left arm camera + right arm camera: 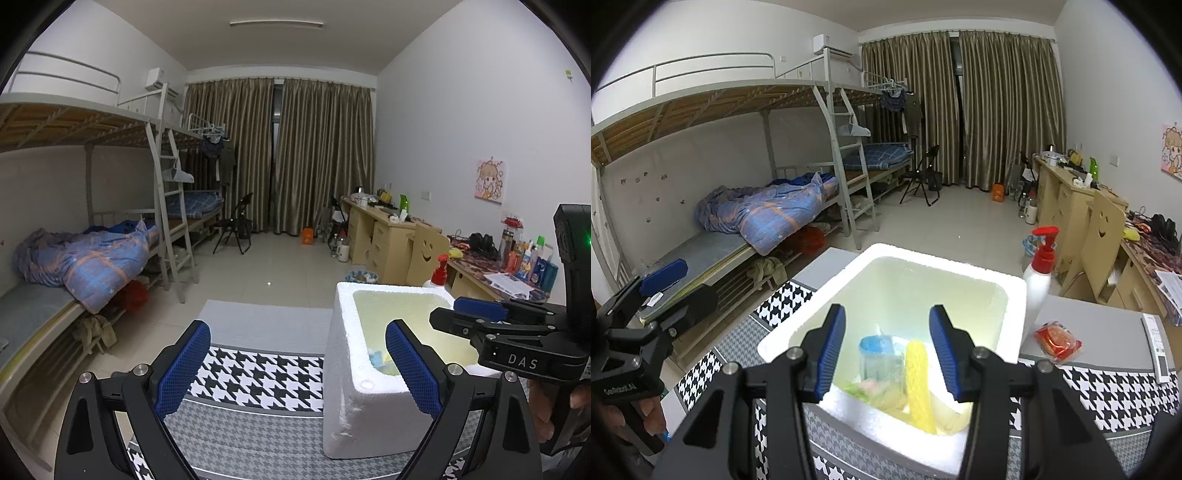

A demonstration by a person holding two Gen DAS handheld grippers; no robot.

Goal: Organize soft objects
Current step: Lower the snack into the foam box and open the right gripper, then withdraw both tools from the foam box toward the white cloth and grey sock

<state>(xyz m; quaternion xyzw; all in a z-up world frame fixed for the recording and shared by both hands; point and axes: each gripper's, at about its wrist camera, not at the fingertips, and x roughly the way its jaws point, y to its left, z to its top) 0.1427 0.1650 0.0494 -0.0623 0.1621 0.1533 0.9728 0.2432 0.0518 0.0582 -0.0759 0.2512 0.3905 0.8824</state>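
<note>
Soft objects (pixel 916 384) lie heaped in the white foam box (pixel 1012 291), just below and beyond the right gripper (pixel 888 345), whose jaws stand parted with nothing between them. The box sits on a houndstooth cloth (pixel 1108 391) in a dormitory room with bunk beds (pixel 757 206) and closed curtains (pixel 964 107). Among the pile are a yellow mesh sleeve (pixel 918 387) and a blue-topped clear piece (pixel 879 350). The left gripper (pixel 299 369) is wide open and empty, with the box just right of its jaws.
</note>
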